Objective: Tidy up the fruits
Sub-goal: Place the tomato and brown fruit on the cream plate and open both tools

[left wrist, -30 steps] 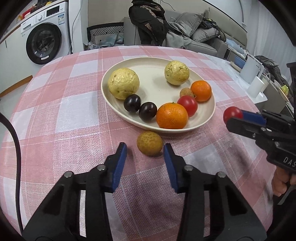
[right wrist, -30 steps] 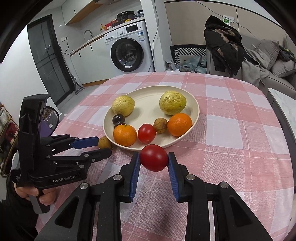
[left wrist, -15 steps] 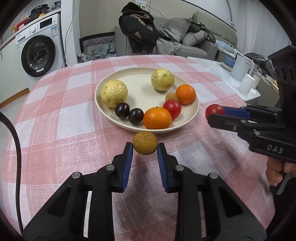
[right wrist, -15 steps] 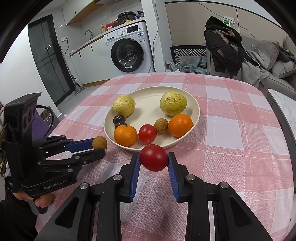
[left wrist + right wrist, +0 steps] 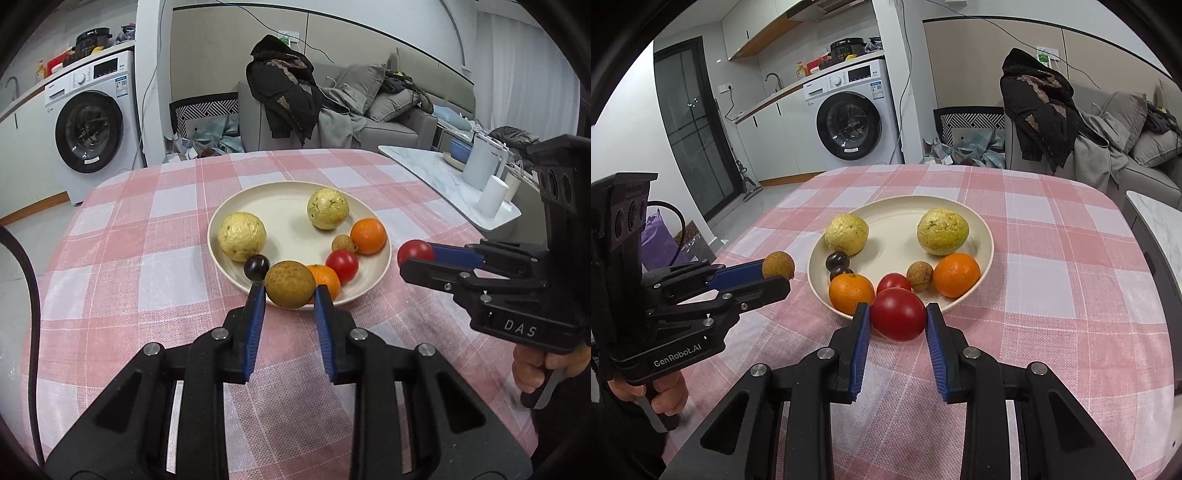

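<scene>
- My left gripper is clamped on a brown rough-skinned fruit, held off the cloth just short of the cream plate.
- My right gripper is closed around a red tomato, held at the plate's near rim.
- From the left wrist camera, the held brown fruit covers part of the near orange, and I see only one dark plum.
- The right wrist camera clears that up: two dark plums sit together beside that orange, and the left gripper is seen side-on, its fruit just left of the plate and apart from it.
- Both views show two pale yellow fruits, a second orange, a small brown fruit and a tomato on the plate.
- Only the left view gives the right gripper side-on, its tomato just beyond the plate's right edge.
- The pink checked tablecloth lies under everything.
</scene>
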